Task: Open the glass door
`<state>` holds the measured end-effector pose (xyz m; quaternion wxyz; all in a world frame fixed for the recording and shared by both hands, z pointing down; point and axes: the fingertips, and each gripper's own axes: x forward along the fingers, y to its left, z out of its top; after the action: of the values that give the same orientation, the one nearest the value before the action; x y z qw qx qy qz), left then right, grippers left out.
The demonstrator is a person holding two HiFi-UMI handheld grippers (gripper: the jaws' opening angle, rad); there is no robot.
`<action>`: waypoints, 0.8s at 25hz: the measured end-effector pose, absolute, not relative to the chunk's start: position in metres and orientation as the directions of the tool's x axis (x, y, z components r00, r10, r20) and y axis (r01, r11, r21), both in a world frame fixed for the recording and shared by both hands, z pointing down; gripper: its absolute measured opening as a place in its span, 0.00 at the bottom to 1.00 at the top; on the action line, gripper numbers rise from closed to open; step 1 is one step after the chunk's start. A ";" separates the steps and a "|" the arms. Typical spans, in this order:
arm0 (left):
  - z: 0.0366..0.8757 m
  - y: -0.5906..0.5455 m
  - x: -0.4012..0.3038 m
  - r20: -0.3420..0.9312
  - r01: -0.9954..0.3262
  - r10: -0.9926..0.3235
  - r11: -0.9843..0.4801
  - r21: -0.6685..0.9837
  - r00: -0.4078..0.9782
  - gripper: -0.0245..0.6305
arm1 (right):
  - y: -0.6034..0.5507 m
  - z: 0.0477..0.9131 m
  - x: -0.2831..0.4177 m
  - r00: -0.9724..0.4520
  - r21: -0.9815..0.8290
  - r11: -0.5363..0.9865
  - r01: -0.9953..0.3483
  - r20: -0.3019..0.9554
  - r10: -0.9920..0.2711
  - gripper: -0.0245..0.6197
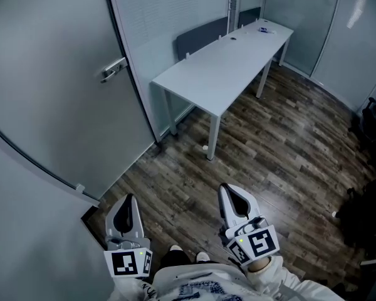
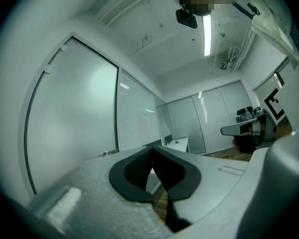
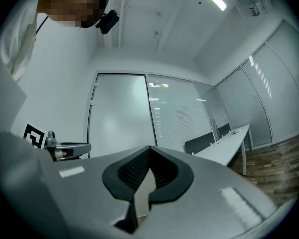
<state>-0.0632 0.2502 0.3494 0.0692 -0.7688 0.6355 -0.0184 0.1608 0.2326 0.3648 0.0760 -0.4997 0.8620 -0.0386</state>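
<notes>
Progress is sitting at the very start: nothing in these views is showing the door moved or its handle touched. At the far left, the glass door [image 1: 50,105] is standing flush with its frame, frosted and seemingly shut, and its metal lever handle [image 1: 113,69] is jutting out on the door's right edge, far from the person.

Nearer, low in the head view, the left gripper [image 1: 129,200] is pointing level towards the door wall with its jaws pressing together on nothing; it is hanging well apart from the handle. Just to its right, the right gripper [image 1: 228,192] is doing the same, with its jaws closed tight and empty, aiming further into the room.

Further right, a long white table [image 1: 200,74] is standing on the wooden floor [image 1: 282,143], clear of the door's side.

Everything is therefore remaining to be done, by my reading: reaching the handle, parting one gripper's jaws and closing them on the lever, pressing it down, then swinging the door open.
</notes>
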 end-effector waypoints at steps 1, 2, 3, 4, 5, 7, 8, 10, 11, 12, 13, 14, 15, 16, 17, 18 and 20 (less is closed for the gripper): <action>0.349 0.248 -0.063 -0.059 -0.975 -0.980 -0.180 -0.133 0.189 0.04 | 0.230 0.365 0.163 -0.491 -0.142 0.499 -0.855 -0.092 -0.866 0.04; 0.349 0.245 -0.063 -0.059 -0.975 -0.981 -0.177 -0.135 0.186 0.04 | 0.227 0.365 0.164 -0.491 -0.141 0.500 -0.855 -0.093 -0.866 0.04; 0.349 0.241 -0.065 -0.060 -0.975 -0.981 -0.173 -0.136 0.183 0.04 | 0.223 0.365 0.164 -0.491 -0.140 0.500 -0.855 -0.095 -0.866 0.04; 0.348 0.236 -0.067 -0.062 -0.976 -0.982 -0.169 -0.135 0.178 0.04 | 0.217 0.365 0.164 -0.490 -0.140 0.499 -0.855 -0.097 -0.866 0.04; 0.348 0.231 -0.070 -0.062 -0.977 -0.983 -0.164 -0.134 0.174 0.04 | 0.212 0.365 0.163 -0.491 -0.141 0.500 -0.855 -0.097 -0.866 0.04; 0.351 0.221 -0.075 -0.061 -0.979 -0.984 -0.159 -0.130 0.168 0.04 | 0.201 0.367 0.160 -0.494 -0.139 0.502 -0.854 -0.092 -0.865 0.04; 0.353 0.215 -0.077 -0.059 -0.979 -0.984 -0.159 -0.127 0.167 0.04 | 0.196 0.368 0.158 -0.495 -0.136 0.503 -0.854 -0.089 -0.864 0.04; 0.356 0.205 -0.080 -0.059 -0.979 -0.984 -0.160 -0.124 0.168 0.04 | 0.186 0.371 0.154 -0.496 -0.133 0.503 -0.854 -0.085 -0.864 0.04; 0.358 0.200 -0.083 -0.059 -0.979 -0.984 -0.160 -0.123 0.168 0.04 | 0.180 0.372 0.152 -0.496 -0.133 0.503 -0.854 -0.082 -0.865 0.04; 0.360 0.193 -0.085 -0.058 -0.979 -0.984 -0.161 -0.121 0.169 0.04 | 0.174 0.373 0.149 -0.496 -0.132 0.502 -0.855 -0.079 -0.865 0.04; 0.362 0.184 -0.089 -0.058 -0.980 -0.984 -0.162 -0.117 0.170 0.04 | 0.166 0.375 0.145 -0.496 -0.131 0.502 -0.855 -0.075 -0.865 0.04; 0.365 0.175 -0.093 -0.057 -0.980 -0.984 -0.164 -0.112 0.171 0.04 | 0.157 0.377 0.140 -0.497 -0.129 0.502 -0.855 -0.071 -0.865 0.04; 0.367 0.165 -0.097 -0.055 -0.980 -0.984 -0.166 -0.109 0.172 0.04 | 0.148 0.378 0.134 -0.499 -0.127 0.504 -0.855 -0.066 -0.864 0.04; 0.368 0.155 -0.102 -0.054 -0.980 -0.983 -0.167 -0.108 0.173 0.04 | 0.138 0.379 0.127 -0.502 -0.125 0.506 -0.854 -0.060 -0.863 0.04; 0.369 0.145 -0.108 -0.053 -0.980 -0.983 -0.168 -0.108 0.174 0.04 | 0.129 0.380 0.120 -0.505 -0.122 0.508 -0.853 -0.056 -0.861 0.04; 0.370 0.136 -0.114 -0.054 -0.980 -0.983 -0.167 -0.106 0.174 0.04 | 0.120 0.380 0.114 -0.508 -0.118 0.510 -0.852 -0.052 -0.860 0.04; 0.371 0.116 -0.128 -0.056 -0.982 -0.984 -0.165 -0.097 0.170 0.04 | 0.100 0.379 0.099 -0.511 -0.112 0.513 -0.851 -0.048 -0.858 0.04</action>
<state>-0.1275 0.1162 0.3710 0.0554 -0.7630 0.6440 -0.0100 0.0992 0.1005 0.3791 0.0489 -0.4919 0.8685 -0.0371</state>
